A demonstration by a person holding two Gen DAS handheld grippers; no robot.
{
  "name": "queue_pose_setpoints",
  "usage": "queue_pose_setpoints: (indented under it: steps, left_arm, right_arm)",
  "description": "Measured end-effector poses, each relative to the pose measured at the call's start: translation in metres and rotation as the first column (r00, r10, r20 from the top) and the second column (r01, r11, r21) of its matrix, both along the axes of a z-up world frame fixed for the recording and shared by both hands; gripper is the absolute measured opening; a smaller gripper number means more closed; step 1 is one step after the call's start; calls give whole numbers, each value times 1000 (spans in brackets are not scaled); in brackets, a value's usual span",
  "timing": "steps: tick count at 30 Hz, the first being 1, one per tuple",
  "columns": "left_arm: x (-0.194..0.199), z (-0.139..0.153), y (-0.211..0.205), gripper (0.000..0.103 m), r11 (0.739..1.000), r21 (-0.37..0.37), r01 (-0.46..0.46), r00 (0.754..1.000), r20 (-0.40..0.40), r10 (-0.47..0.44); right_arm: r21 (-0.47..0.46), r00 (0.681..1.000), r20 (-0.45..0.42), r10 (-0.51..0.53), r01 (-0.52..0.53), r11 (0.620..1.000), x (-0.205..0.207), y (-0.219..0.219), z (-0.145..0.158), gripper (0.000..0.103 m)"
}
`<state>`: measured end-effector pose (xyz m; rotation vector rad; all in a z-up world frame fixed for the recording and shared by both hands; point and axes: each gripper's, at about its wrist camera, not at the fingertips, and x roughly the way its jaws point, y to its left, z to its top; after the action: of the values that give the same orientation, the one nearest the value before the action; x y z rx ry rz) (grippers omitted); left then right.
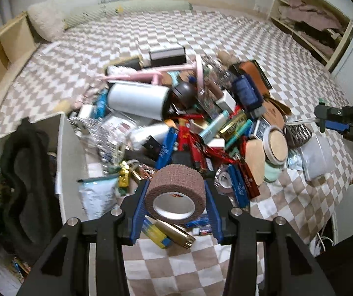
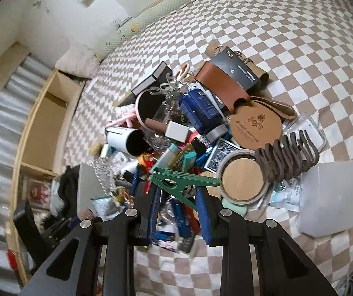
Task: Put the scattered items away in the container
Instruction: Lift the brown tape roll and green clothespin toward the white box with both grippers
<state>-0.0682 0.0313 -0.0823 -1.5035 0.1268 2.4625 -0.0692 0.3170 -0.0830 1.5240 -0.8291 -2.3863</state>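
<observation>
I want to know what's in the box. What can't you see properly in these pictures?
- Box, left wrist view: mostly hidden by black cloth and cut off by the edge.
- Pile bottom, both views: covered by top items like the white cylinder.
- Left gripper, right wrist view: only a corner shows; its tape roll is barely seen.
- Clip in the right gripper: its far jaw is hidden.

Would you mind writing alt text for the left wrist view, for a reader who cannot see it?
The left gripper holds a brown bandage roll between its blue fingers, above a heap of scattered household items on a checkered bedspread. A white container with dark cloth inside stands at the left.
</observation>
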Motion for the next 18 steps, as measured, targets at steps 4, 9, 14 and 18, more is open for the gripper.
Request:
queue_pose_setpoints:
  steps: [4,9,14,18]
  left_arm:
    - [4,11,-11,44,999,15,-30,999,-41,30]
    - [9,25,-25,44,997,32,-67,992,-104,70]
    - [15,38,-45,44,993,50,-111,982,-145,117]
    - [19,48,-67,44,983,74,-166,969,-171,176]
  right_arm:
    - [-14,1000,-13,-6,6,1000,0,-3,4,29]
    - [-21,1000,-17,11,-11,1000,-1,-13,7,29]
    - [-18,998,-30,48,-49,999,-1,-29,11,29]
    - [-13,996,-43,84,-85,996,1,-43,15,30]
